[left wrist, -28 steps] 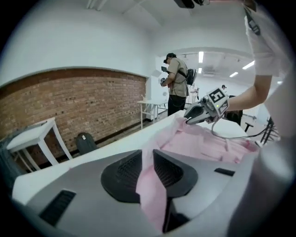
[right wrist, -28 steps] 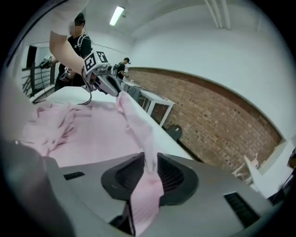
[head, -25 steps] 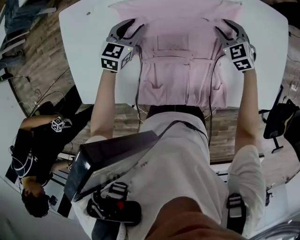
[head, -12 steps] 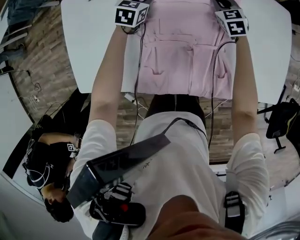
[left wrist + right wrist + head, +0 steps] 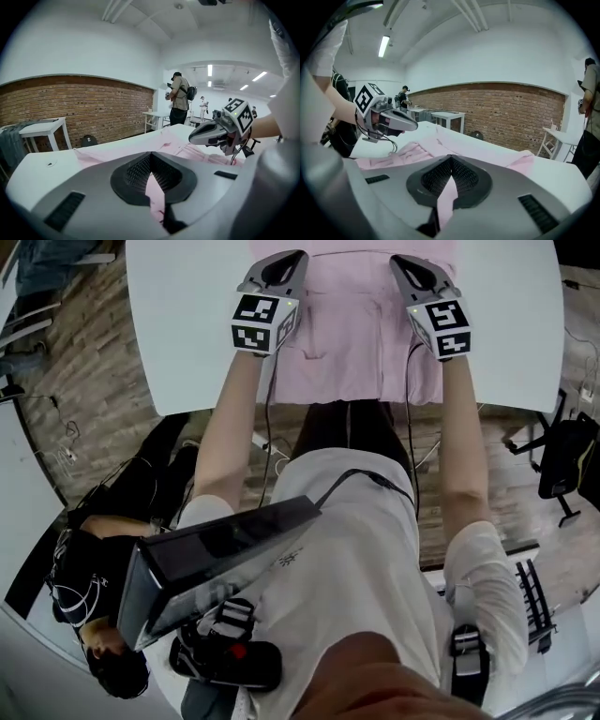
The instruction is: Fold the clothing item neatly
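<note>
As I work pink garment (image 5: 361,334), left gripper (image 5: 284,261) jaws just closing on cloth, right gripper (image 5: 405,263) pinching cloth too; garment lies spread on white table (image 5: 187,334); folding barely begun, I judge.

No text, label or number can be read.

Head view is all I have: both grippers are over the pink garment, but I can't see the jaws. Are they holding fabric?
Observer: The left gripper is. Its jaws have just been closing and pinch a strip of the pink garment.
Operator: And the right one?
Observer: The right gripper is shut on a fold of it too.
Operator: What's in the background?
Observer: A brick wall beyond the white table.
</note>
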Motion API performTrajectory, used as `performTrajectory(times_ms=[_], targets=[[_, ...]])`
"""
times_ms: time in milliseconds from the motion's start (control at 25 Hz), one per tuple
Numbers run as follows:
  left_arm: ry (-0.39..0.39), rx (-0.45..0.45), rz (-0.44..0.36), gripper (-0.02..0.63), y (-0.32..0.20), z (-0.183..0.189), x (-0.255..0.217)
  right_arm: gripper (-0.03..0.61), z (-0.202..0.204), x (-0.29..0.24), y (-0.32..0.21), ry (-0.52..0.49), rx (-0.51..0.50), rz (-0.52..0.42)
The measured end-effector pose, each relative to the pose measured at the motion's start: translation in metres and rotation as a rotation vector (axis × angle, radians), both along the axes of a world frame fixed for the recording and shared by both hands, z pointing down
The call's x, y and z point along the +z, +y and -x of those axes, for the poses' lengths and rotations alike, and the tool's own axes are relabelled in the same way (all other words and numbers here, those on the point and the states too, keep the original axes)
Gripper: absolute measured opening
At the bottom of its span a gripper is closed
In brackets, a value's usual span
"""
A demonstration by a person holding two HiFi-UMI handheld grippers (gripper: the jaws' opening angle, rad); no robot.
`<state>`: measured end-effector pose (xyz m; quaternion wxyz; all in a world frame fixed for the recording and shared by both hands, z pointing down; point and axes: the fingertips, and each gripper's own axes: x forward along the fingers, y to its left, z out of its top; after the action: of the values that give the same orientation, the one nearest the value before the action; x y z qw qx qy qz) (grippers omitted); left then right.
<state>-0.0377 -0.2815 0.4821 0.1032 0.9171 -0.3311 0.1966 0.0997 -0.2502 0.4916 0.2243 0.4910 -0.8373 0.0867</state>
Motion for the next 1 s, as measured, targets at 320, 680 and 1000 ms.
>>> performTrajectory(times_ms=[320,680,1000], targets=[[0.074,-0.033,0.016,0.003,0.089,-0.013,-0.009,0.003,0.007,-0.001,0.090,-0.052,-0.037,0.008],[0.104,-0.129,0.005,0.002,0.185,-0.011,-0.007,0.003,0.008,-0.010,0.177,-0.051,-0.100,-0.034],[0.016,-0.281,-0.014,0.002,0.255,0.025,0.009,0.003,-0.001,-0.008,0.246,-0.058,-0.098,-0.063]])
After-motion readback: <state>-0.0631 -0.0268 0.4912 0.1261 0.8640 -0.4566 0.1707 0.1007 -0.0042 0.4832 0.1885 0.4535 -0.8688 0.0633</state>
